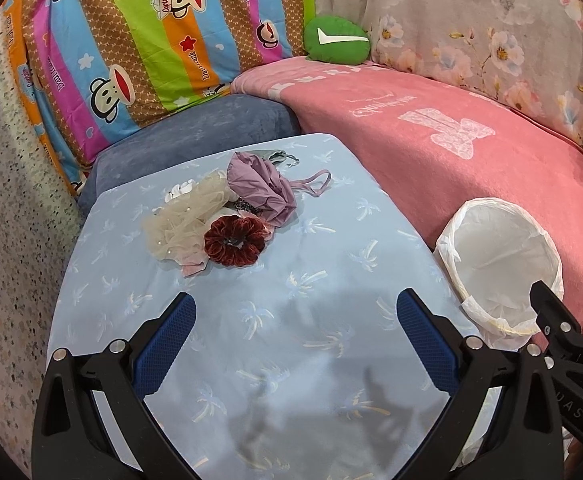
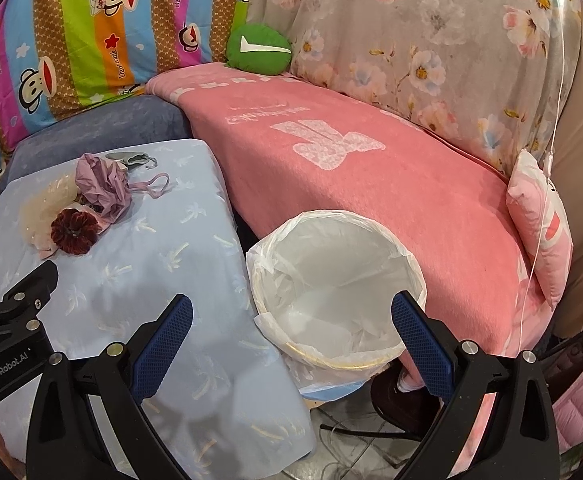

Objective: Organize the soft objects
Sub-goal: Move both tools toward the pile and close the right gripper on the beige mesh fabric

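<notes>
From the left wrist camera, a small heap of soft things sits on the pale blue palm-print cloth (image 1: 291,280): a dark red velvet scrunchie (image 1: 233,242) at the front, a cream tulle scrunchie (image 1: 183,216) with small pearls touching it at its nine o'clock, and a crumpled mauve fabric piece (image 1: 263,184) with a thin strap just behind. The left gripper (image 1: 295,312) hovers with its blue-padded jaws spread wide and empty, the heap lying ahead at about eleven o'clock, apart from both fingers. A white-lined bin (image 1: 499,264) stands at two o'clock, against the pink blanket (image 1: 451,152). From the right wrist camera, the right gripper (image 2: 291,314) is likewise wide apart and holding nothing, with the bin (image 2: 331,276) straight ahead at twelve o'clock, its rim near both fingertips. The velvet scrunchie (image 2: 75,232) and mauve fabric piece (image 2: 101,188) lie well off at ten o'clock on the blue cloth (image 2: 163,264), beyond the left gripper (image 2: 31,280) showing at the nine o'clock edge.
</notes>
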